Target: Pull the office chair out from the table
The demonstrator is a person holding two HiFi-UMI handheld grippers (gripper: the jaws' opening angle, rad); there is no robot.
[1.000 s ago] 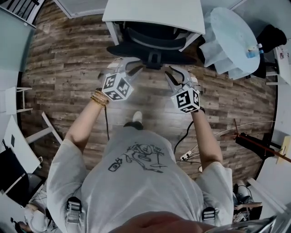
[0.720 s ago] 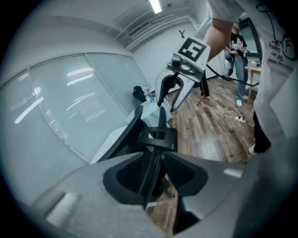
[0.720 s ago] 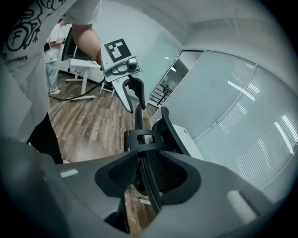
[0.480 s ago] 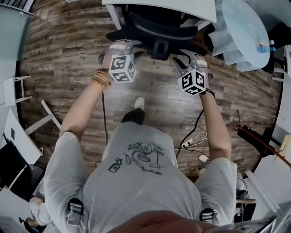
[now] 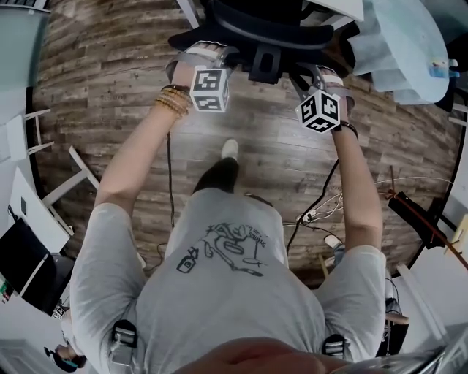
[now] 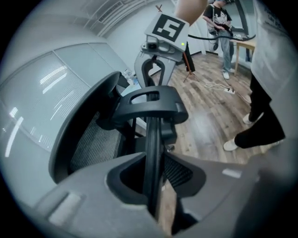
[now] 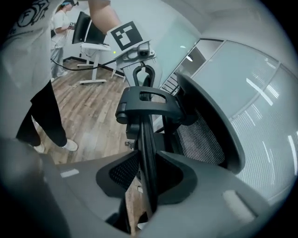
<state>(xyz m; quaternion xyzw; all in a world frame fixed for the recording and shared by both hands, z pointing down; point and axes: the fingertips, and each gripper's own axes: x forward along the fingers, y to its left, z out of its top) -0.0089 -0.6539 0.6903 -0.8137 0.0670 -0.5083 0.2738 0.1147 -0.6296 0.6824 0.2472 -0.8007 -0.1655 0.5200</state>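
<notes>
Both hands dropped forward, jaws just closing. Left hand-held gripper (image 6: 156,186) and right hand-held gripper (image 7: 149,186) each clench the chair (image 5: 256,33) back's thin rim; seat lies beyond them under tabletop (image 5: 336,7). Rim looks stiff and grippable; chair heavy, should roll.

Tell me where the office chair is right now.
In the head view the office chair stands at top centre, against the white table, with the pale round table just to its right in the picture.
</notes>
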